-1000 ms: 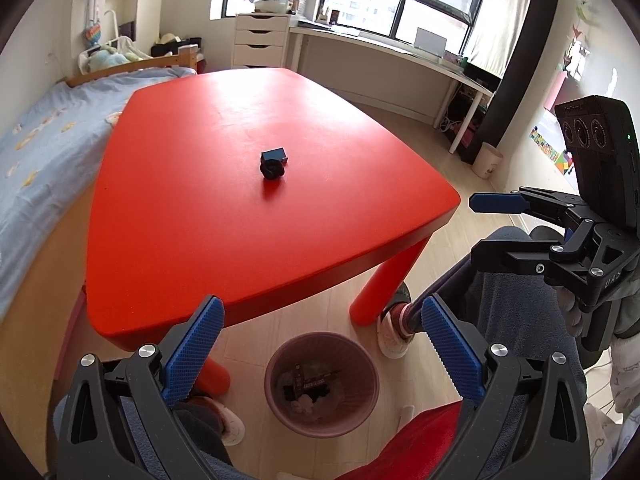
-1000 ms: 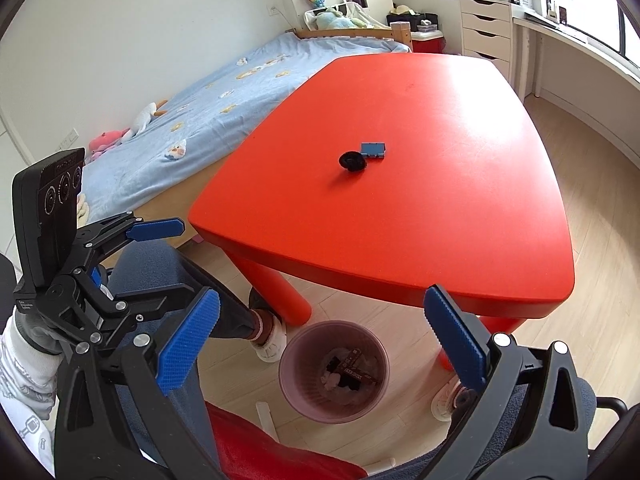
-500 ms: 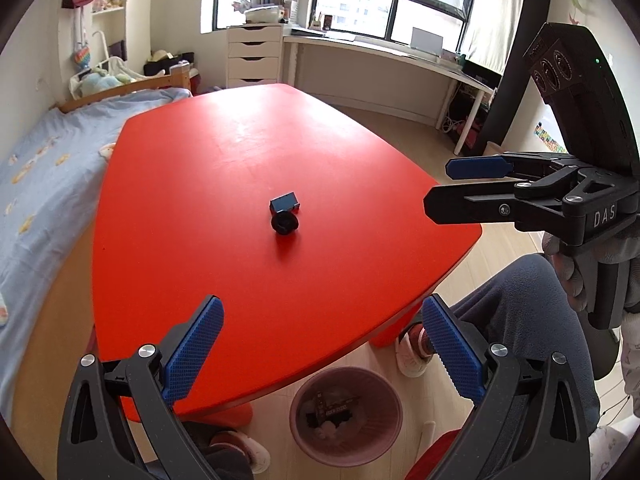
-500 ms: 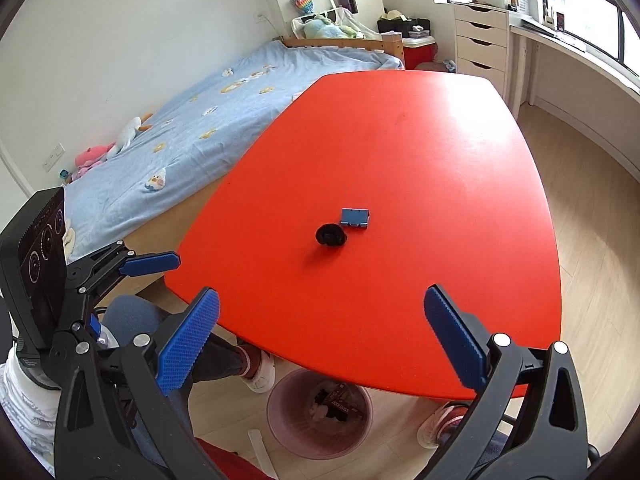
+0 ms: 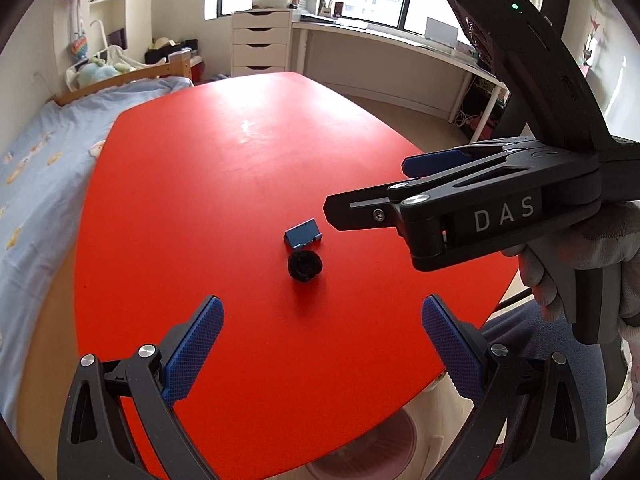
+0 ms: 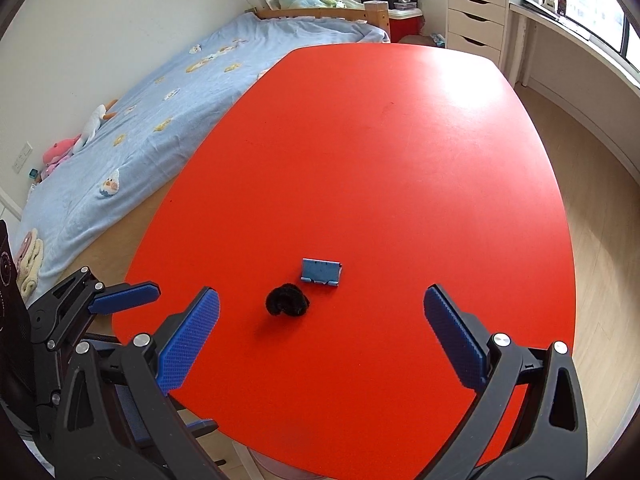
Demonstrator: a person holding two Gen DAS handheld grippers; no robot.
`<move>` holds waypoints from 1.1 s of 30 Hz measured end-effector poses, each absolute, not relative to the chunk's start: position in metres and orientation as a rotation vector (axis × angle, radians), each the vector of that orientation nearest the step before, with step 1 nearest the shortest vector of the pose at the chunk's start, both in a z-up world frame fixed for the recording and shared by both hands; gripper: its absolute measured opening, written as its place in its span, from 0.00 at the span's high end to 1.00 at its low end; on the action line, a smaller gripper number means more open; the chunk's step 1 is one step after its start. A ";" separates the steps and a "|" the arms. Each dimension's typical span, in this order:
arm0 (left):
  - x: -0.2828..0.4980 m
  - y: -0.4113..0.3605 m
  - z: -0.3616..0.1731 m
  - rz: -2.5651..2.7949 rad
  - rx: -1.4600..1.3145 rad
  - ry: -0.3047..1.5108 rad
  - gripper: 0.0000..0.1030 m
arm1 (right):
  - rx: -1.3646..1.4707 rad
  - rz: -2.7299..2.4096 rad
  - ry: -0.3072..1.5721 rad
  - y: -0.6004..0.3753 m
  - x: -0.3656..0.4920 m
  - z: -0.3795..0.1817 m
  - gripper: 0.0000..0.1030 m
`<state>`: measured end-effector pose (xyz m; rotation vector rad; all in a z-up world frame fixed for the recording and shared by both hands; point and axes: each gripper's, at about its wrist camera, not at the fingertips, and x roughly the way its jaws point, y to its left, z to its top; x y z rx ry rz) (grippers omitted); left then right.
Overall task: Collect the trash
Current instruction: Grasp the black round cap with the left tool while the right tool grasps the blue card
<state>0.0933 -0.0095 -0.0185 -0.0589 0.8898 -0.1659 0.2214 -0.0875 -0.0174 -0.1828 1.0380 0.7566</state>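
Note:
A black fuzzy lump (image 5: 305, 265) and a small blue box-like piece (image 5: 303, 233) lie side by side near the middle of the red table (image 5: 208, 184). They show in the right wrist view too, the lump (image 6: 287, 300) and the blue piece (image 6: 321, 273). My left gripper (image 5: 322, 344) is open and empty, hovering just short of the lump. My right gripper (image 6: 322, 334) is open and empty, above the near table edge, also facing the lump. In the left wrist view the right gripper (image 5: 370, 190) reaches in from the right, close to the blue piece.
A pink trash bin (image 5: 362, 446) stands on the floor under the near table edge. A bed with blue bedding (image 6: 160, 92) runs along the left. A white drawer unit (image 5: 260, 42) and a long desk (image 5: 400, 44) stand under the windows.
Both grippers have risen and moved forward over the table toward the two items. The bin has slid under the table edge in view. Both stay open.

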 end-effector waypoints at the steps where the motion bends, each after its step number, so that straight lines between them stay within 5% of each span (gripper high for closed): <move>1: 0.096 -0.009 -0.021 -0.161 -0.062 0.893 0.07 | -0.189 0.744 1.046 -0.085 0.227 -0.022 0.03; 10: 0.120 -0.003 -0.050 -0.118 -0.120 0.944 0.08 | -0.250 0.710 1.091 -0.060 0.248 -0.054 0.04; 25: 0.131 -0.009 -0.064 -0.081 -0.156 0.957 0.08 | -0.277 0.705 1.151 -0.038 0.257 -0.082 0.50; 29: 0.139 -0.012 -0.068 -0.087 -0.156 0.968 0.27 | -0.277 0.708 1.147 -0.039 0.257 -0.081 0.66; 33: 0.139 -0.018 -0.072 -0.090 -0.147 0.975 0.43 | -0.276 0.709 1.146 -0.039 0.256 -0.081 0.67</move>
